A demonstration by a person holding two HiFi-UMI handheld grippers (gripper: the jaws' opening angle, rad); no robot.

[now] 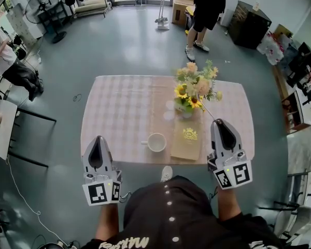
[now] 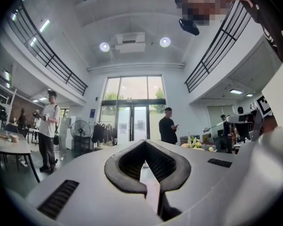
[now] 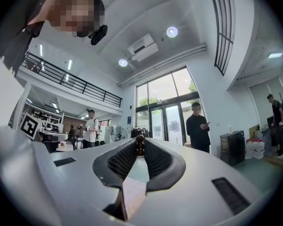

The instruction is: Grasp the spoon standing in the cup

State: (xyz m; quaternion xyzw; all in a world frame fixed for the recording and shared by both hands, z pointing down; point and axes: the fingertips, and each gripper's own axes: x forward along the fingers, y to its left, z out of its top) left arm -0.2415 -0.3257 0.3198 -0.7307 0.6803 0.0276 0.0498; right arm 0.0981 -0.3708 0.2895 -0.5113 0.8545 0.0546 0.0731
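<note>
A white cup (image 1: 156, 142) stands on the checked tablecloth (image 1: 119, 113) near the table's front edge, and nothing shows inside it. My right gripper (image 1: 217, 122) hovers over the table's right front, shut on a thin spoon (image 1: 207, 109) that slants up and away toward the flowers. In the right gripper view the spoon's dark handle (image 3: 140, 146) is pinched between the fingertips of the right gripper (image 3: 140, 142). My left gripper (image 1: 97, 139) hangs at the front left edge, left of the cup, shut with nothing in it. The left gripper (image 2: 145, 142) points out at the room.
A vase of yellow and pink flowers (image 1: 193, 90) stands at the back right of the table. A tan booklet (image 1: 186, 138) lies right of the cup. A person (image 1: 207, 9) stands beyond the table; a floor fan (image 1: 41, 7) and other tables stand at the left.
</note>
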